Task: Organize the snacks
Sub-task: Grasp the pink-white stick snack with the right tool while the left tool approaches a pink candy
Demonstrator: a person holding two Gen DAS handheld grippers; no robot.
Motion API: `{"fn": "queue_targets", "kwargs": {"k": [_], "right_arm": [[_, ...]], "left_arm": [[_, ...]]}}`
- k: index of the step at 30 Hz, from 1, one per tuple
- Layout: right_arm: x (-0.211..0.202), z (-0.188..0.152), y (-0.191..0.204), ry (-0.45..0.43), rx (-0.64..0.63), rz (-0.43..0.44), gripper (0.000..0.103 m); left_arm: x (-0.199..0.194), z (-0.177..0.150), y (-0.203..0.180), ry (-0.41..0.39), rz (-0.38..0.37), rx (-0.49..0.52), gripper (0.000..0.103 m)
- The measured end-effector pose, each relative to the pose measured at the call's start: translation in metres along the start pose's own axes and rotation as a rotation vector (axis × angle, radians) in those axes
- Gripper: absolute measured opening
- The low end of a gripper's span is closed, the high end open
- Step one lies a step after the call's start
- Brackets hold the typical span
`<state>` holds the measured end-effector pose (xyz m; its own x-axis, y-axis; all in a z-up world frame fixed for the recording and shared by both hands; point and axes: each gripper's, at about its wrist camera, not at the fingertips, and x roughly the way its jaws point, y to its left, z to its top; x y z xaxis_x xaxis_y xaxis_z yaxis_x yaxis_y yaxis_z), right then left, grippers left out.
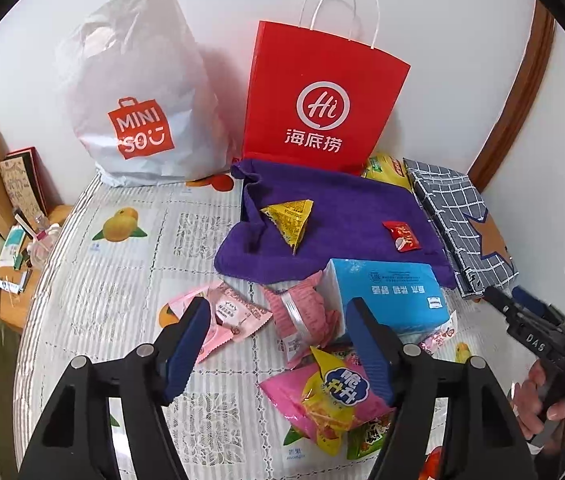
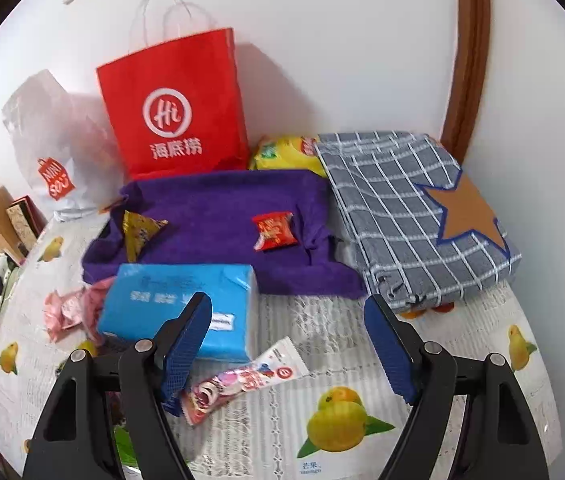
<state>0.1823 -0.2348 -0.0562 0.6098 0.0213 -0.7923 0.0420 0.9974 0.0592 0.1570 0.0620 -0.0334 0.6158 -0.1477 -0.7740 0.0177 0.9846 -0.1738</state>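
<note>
Centrally, a red bag (image 1: 322,92) marked "Hi" stands beside a white "MINISO" bag (image 1: 138,92); both grippers' fingers (image 2: 390,348) gape empty, a long wrapped snack (image 2: 242,380) lying diagonally on the bench (image 2: 362,340) between the right pair.

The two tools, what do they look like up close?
Both match: the left tool and right tool each have two black angular arms with silver pivot pins, ending in blue ribbed pads. Seen from the left wrist, the right tool's black body reads "DAS", with a dark cable beside it.
</note>
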Motion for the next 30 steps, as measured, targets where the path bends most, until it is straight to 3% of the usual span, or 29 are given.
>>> {"fn": "queue_targets", "kwargs": {"k": [5, 10, 16, 20, 24, 25, 29, 30], "right_arm": [[0.023, -0.018, 0.005, 0.107, -0.010, 0.064, 0.062], [0.045, -0.039, 0.017, 0.187, 0.007, 0.093, 0.057], [0.064, -0.052, 0.027, 0.237, 0.046, 0.093, 0.058], [0.075, -0.054, 0.033, 0.247, 0.067, 0.060, 0.066], [0.087, -0.059, 0.041, 0.276, 0.017, 0.006, 0.066], [0.087, -0.061, 0.041, 0.276, 0.003, 0.002, 0.064], [0.080, -0.064, 0.030, 0.269, -0.038, -0.005, 0.030], [0.078, -0.064, 0.025, 0.271, -0.035, -0.001, 0.027]], "left_arm": [[0.008, -0.002, 0.014, 0.013, 0.011, -0.042, 0.069], [0.017, -0.008, 0.033, 0.030, 0.044, -0.074, 0.068], [0.026, -0.012, 0.047, 0.055, 0.050, -0.105, 0.069], [0.030, -0.015, 0.052, 0.068, 0.060, -0.106, 0.068], [0.035, -0.017, 0.054, 0.074, 0.061, -0.108, 0.069], [0.036, -0.017, 0.055, 0.076, 0.062, -0.110, 0.069], [0.041, -0.019, 0.057, 0.085, 0.070, -0.112, 0.068], [0.043, -0.019, 0.058, 0.088, 0.074, -0.116, 0.068]]}}
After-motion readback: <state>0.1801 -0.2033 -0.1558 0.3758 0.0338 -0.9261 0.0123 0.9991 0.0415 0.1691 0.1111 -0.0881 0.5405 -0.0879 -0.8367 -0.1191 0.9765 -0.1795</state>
